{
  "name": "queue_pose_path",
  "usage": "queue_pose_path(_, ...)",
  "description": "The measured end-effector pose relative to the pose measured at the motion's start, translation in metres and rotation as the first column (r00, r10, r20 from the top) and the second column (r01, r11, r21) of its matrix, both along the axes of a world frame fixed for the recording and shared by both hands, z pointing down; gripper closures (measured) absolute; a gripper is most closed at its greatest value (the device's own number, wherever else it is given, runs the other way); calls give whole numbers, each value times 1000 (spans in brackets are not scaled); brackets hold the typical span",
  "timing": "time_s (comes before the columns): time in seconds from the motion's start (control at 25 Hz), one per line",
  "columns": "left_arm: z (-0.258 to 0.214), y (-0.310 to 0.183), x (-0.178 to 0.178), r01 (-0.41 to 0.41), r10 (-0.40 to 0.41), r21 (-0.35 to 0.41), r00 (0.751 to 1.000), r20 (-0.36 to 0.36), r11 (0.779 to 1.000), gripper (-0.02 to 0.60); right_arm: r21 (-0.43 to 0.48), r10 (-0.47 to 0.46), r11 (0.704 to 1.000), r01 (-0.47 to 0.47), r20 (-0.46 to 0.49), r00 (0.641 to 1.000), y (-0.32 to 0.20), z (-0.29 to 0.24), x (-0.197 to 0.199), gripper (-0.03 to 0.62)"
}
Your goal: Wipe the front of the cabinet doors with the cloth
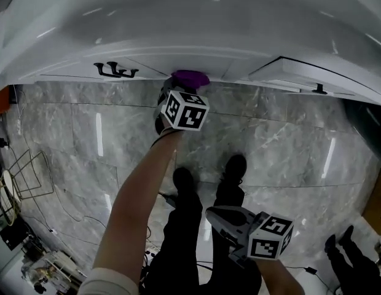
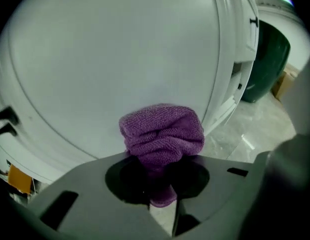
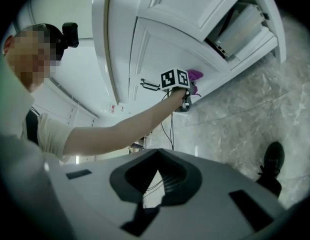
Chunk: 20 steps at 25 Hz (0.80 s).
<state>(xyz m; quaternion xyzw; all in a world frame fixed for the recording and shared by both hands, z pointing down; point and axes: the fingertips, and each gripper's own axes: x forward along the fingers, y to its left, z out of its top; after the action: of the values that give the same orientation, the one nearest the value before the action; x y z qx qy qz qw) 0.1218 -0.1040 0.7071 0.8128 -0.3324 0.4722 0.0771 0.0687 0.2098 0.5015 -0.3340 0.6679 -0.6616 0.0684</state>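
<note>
A bunched purple cloth (image 2: 162,133) is clamped in my left gripper (image 2: 162,186) and pressed against the white cabinet door (image 2: 115,59). From the head view the cloth (image 1: 190,77) meets the door's lower part (image 1: 147,66), just right of the black handles (image 1: 117,71), with the left gripper (image 1: 178,91) right behind it. My right gripper (image 1: 212,214) hangs low by the person's legs, far from the cabinet; its jaws stand together with nothing between them (image 3: 155,184). The right gripper view shows the cloth (image 3: 196,75) on the door, with the handles (image 3: 150,85) to its left.
To the right a cabinet door stands ajar (image 1: 301,72), (image 2: 237,59). A dark green bin (image 2: 269,59) stands beyond it. Cables and a wire rack (image 1: 27,177) lie on the marble floor at left. Another person's dark shoes (image 1: 341,251) are at the lower right.
</note>
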Motion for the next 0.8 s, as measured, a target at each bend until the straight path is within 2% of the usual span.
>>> queue_pose_path(0.24,77,0,-3,-17,20,-23,994,106,1000,485,-41,33,999,-33,-10,999,18,43,11,585)
queue_pose_path(0.4,92,2,-3,-26,19,50,991,133,998,485,-60,53,997,-54,-16,998,25,57,13,585)
queue_pose_path(0.48,95,9,-4,-33,32,4,992,125,999,485,-56,58,997,-60,-25,998,24,56,15,585)
queue_pose_path(0.56,80,21,-4,-16,20,-45,996,83,999,485,-51,61,997,-63,-34,998,24,48,18,585)
queue_pose_path(0.68,16,46,5,2,-6,-74,999,-51,997,485,-48,60,997,-62,-50,997,25,29,20,585)
queue_pose_path(0.76,-44,61,15,49,-69,-113,981,-181,992,485,-47,52,997,-55,-55,997,25,14,21,585)
queue_pose_path(0.8,-78,65,20,79,-110,-130,962,-251,988,485,-45,52,998,-54,-53,997,24,6,21,585)
